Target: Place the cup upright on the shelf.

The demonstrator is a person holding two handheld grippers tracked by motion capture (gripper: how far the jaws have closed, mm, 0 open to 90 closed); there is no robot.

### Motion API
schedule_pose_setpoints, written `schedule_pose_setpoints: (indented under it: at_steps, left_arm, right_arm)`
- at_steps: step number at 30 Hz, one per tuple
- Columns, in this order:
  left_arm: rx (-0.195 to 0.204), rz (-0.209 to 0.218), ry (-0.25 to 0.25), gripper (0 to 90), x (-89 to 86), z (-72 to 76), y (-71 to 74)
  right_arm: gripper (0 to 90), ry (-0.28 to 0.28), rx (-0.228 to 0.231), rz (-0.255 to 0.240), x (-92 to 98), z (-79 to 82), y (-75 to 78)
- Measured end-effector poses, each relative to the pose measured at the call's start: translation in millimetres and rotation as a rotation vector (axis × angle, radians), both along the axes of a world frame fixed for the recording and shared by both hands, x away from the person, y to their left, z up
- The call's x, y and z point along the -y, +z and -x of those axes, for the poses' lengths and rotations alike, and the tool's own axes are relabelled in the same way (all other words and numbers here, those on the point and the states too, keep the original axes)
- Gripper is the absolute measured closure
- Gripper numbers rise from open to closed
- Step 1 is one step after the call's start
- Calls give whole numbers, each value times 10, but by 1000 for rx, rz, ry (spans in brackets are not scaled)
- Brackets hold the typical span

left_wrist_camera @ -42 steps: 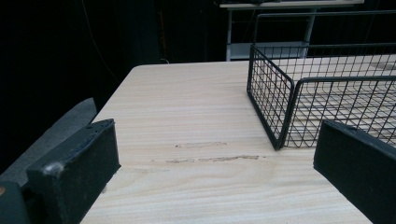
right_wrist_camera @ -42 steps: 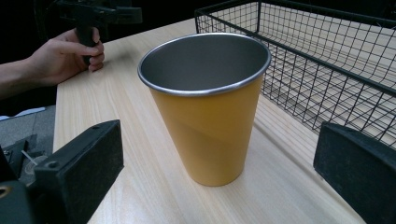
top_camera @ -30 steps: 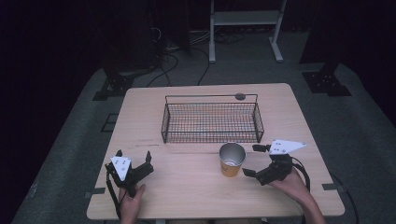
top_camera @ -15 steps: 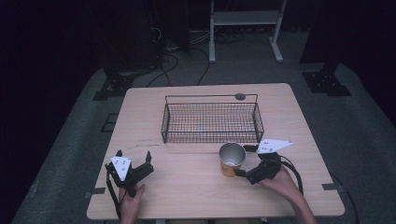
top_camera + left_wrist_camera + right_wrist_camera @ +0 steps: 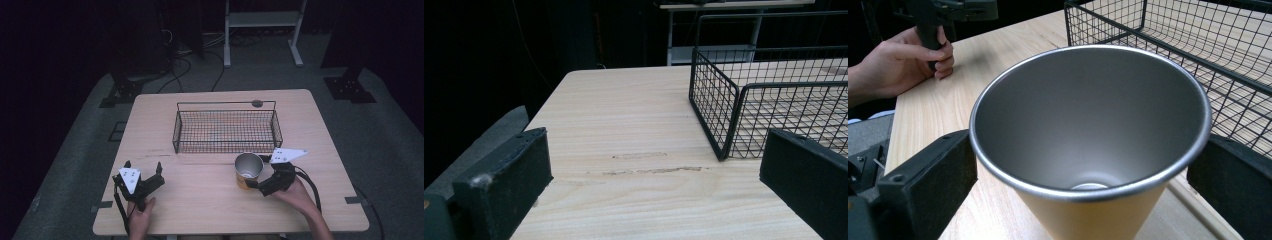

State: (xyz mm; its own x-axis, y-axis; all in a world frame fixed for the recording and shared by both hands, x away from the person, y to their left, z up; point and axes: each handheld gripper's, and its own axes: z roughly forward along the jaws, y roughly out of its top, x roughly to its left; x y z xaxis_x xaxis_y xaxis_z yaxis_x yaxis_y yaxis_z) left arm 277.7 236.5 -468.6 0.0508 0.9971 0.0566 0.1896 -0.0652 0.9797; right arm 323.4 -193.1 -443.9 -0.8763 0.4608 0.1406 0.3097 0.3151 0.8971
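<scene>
An empty metal cup (image 5: 248,168) with a tan outside stands upright on the wooden table (image 5: 200,200), just in front of the wire basket. My right gripper (image 5: 256,173) is open, one jaw on each side of the cup (image 5: 1088,125); the jaws stand beside its rim and I cannot tell whether they touch it. Towards the front left of the table my left gripper (image 5: 143,166) rests open, held by a hand. Nothing but bare wood lies between the jaws of the left gripper (image 5: 659,150).
A black wire basket (image 5: 225,104) stands empty across the middle of the table; its near corner (image 5: 724,100) is ahead and right of the left gripper. A small dark disc (image 5: 257,103) lies behind the basket. The other hand (image 5: 908,60) is seen beyond the cup.
My right gripper has moved left along the table to the cup, and its jaws now stand on either side of it. The left gripper has stayed put.
</scene>
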Motion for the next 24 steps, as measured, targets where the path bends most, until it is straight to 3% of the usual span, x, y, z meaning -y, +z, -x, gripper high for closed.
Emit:
schedule_pose_setpoints:
  at_steps: [24]
  left_arm:
    - [1, -1, -1, 0, 0, 2, 0]
  right_arm:
    - [0, 12, -20, -4, -106, -69, -41]
